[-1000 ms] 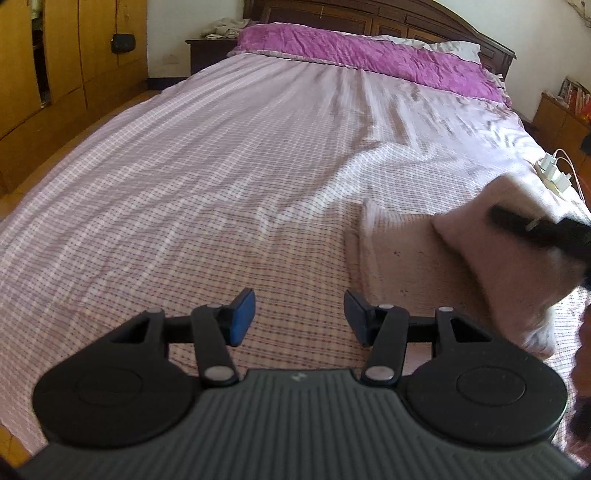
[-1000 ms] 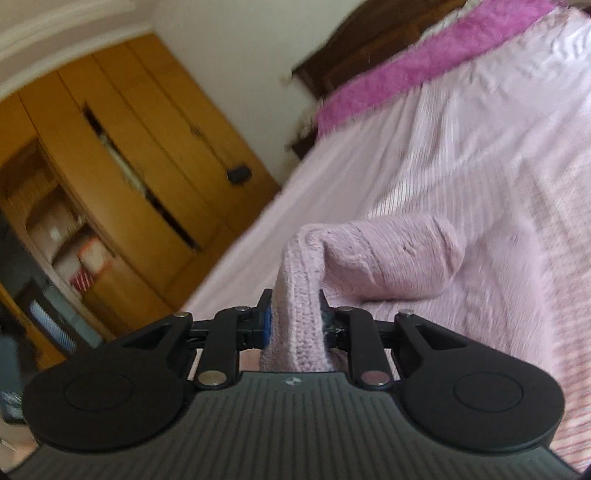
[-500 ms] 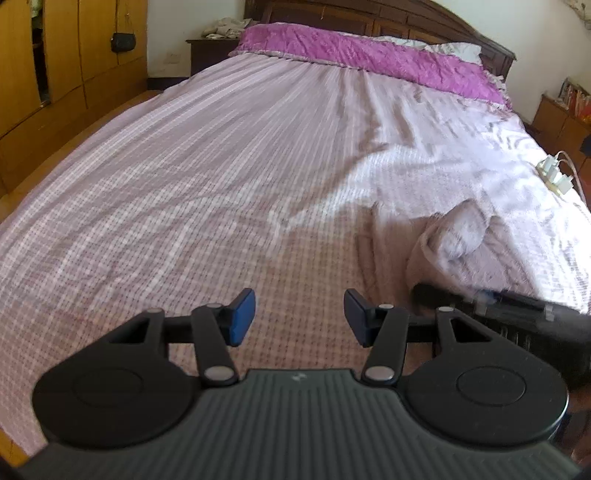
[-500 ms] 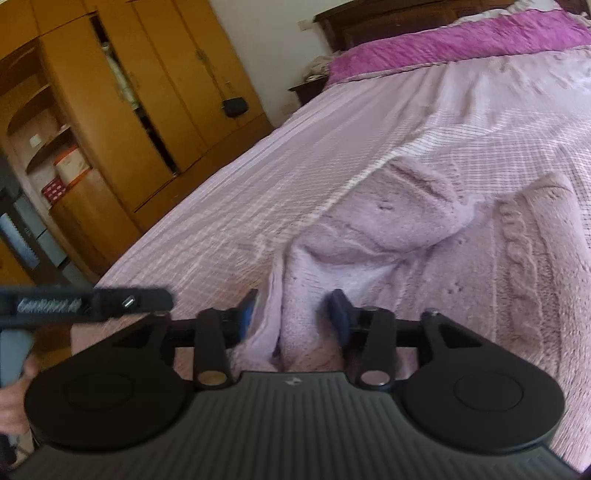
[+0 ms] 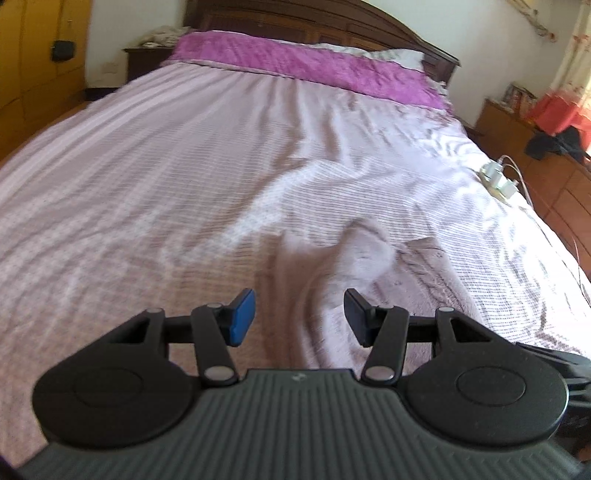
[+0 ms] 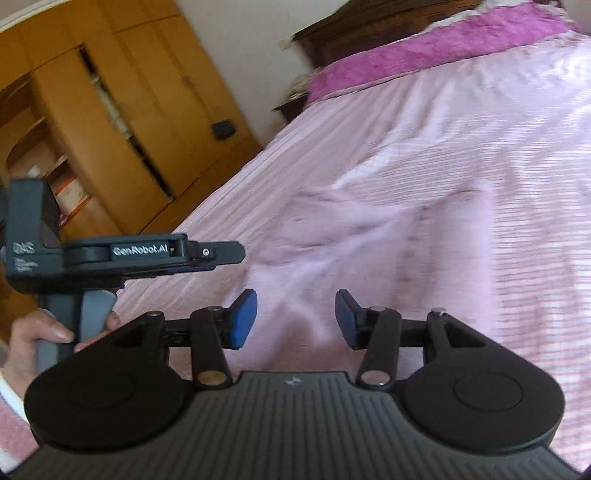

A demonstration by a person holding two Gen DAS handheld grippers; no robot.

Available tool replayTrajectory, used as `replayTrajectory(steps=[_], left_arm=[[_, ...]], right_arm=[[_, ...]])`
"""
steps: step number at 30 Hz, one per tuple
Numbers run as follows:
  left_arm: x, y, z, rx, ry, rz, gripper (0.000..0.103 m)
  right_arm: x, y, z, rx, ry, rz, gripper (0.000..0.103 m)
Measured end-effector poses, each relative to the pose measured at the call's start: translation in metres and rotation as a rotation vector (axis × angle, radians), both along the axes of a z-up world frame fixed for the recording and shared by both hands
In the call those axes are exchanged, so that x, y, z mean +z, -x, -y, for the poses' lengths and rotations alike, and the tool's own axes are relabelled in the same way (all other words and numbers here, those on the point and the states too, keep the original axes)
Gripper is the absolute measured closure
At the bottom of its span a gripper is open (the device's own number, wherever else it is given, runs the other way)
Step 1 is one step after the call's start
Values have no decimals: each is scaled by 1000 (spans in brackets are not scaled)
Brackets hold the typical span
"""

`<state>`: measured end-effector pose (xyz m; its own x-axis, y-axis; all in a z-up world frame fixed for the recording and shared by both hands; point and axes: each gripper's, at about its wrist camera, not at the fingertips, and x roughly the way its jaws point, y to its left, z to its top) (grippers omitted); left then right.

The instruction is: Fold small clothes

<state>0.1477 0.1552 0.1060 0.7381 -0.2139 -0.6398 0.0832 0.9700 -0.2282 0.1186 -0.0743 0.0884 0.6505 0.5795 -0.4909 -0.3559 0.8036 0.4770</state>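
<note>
Lilac checked cotton sheeting covers the wide bed (image 5: 177, 177), which runs from the near foot edge up to a dark wooden headboard (image 5: 332, 26) and a band of crumpled magenta bedspread (image 5: 303, 62) across the head end. Most of the sheet toward the left edge and the head end lies bare, broken only by shallow wrinkles. Honey-coloured wooden wardrobes (image 6: 122, 122) stand along the bed's left side. A low wooden cabinet (image 5: 498, 118) stands off the right edge, with a white power strip and its cables (image 5: 498, 181) lying just on that edge.

A pale pink knitted garment (image 5: 369, 273) rests flat on the sheet near the foot edge, toward the right side, with one rounded part folded over on top of it; its outline is blurred in both views.

The left gripper (image 5: 299, 317), black with blue pads, hovers above the garment's near left portion with its fingers spread apart and nothing between them. The right gripper (image 6: 295, 319) likewise hangs over the cloth, fingers parted and empty. In the right wrist view, the person's left hand (image 6: 37, 339) grips the other tool's grey handle beyond the bed's left edge.
</note>
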Motion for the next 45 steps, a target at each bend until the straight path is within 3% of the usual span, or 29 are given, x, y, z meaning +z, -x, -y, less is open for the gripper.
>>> replayTrajectory(steps=[6,14,15,16,17,24,30,35,40,45], left_arm=[[-26,-35,11,8,-6,-52,48],[-45,-56,10,36,28,-69,50],[-46,-56,11,34,34,-56,54],[-47,-57,12,31,37,-40,81],[-48,-58,14,18,41,-38,87],[-35,-52,-2,51,44,9,88],[-58,-60,-15,78,57,-61,86],[-47,-52,-9,61,54,-67,81],[-28,-24,1,-18,32,-59,47],[-20,2,11,-66,-7,-67,45]], right_arm=[[-9,2,48,-125,14,-9,47],[-32,-13,69,-228,37,-47,41],[-37,-14,70,-228,26,-53,40],[-40,-15,71,-227,18,-57,38],[-43,-16,71,-227,13,-59,38],[-44,-17,49,-150,-12,-43,38],[-42,-15,35,-122,24,-24,37],[-47,-14,42,-132,1,-47,37],[-46,-14,46,-147,-12,-59,37],[-43,-9,53,-164,-31,-69,37]])
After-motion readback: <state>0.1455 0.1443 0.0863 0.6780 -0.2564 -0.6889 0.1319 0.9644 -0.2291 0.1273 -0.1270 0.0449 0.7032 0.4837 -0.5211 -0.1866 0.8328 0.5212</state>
